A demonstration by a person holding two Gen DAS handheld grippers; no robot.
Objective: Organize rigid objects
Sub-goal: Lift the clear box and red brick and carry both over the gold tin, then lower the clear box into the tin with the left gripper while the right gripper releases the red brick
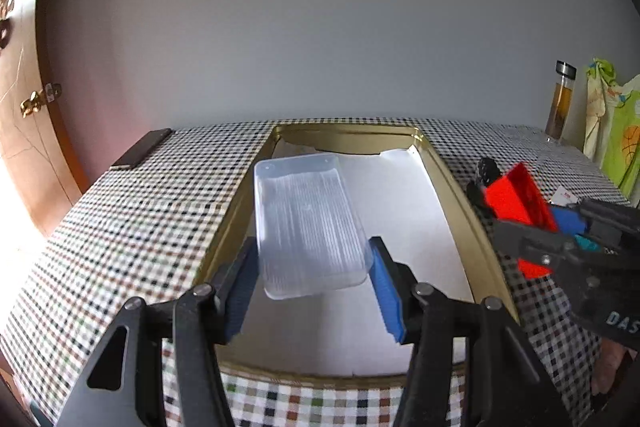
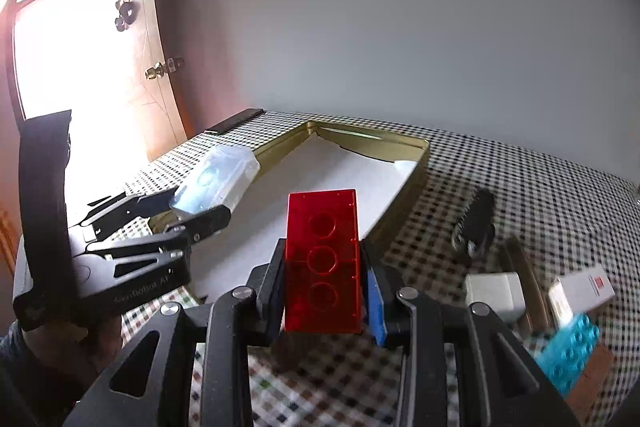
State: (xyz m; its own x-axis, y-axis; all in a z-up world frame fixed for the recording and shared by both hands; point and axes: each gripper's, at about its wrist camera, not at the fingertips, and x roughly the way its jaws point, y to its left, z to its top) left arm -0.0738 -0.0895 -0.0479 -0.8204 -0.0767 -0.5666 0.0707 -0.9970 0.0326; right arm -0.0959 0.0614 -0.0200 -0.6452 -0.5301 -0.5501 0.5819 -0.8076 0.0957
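Left wrist view: a clear plastic box (image 1: 310, 223) sits clamped between the 2 blue pads (image 1: 386, 287) of the left gripper (image 1: 312, 283), its near end pinched and the rest reaching forward past the fingertips, tilted slightly to the left. Below and ahead of these fingers lies a gold tin tray (image 1: 454, 187) lined with white paper (image 1: 404, 211), and the box hangs over the tray's left part. To the right of the fingers, beyond the tray's right rim, the right gripper (image 1: 520, 211) comes in from the side, closed on a red translucent block (image 1: 516, 199).

Right wrist view: the red translucent block (image 2: 322, 259) stands upright between the fingers of the right gripper (image 2: 324, 291), pinched at both sides, with 3 circles showing on its face. Ahead of these fingertips and a little left lies the gold tin tray (image 2: 414, 171); the block is held above the checked tablecloth (image 2: 520, 187) just short of the tray's near end. Left of the fingers the left gripper (image 2: 192, 211) holds the clear plastic box (image 2: 216, 183) over the tray's left rim. Right of the fingers, on the cloth, lie a black object (image 2: 476, 223), a white cube (image 2: 496, 293), a white carton with a red mark (image 2: 584, 287) and a blurred teal studded brick (image 2: 568, 355). Far ahead to the left, a dark flat bar (image 2: 236, 121) rests at the table's far edge.
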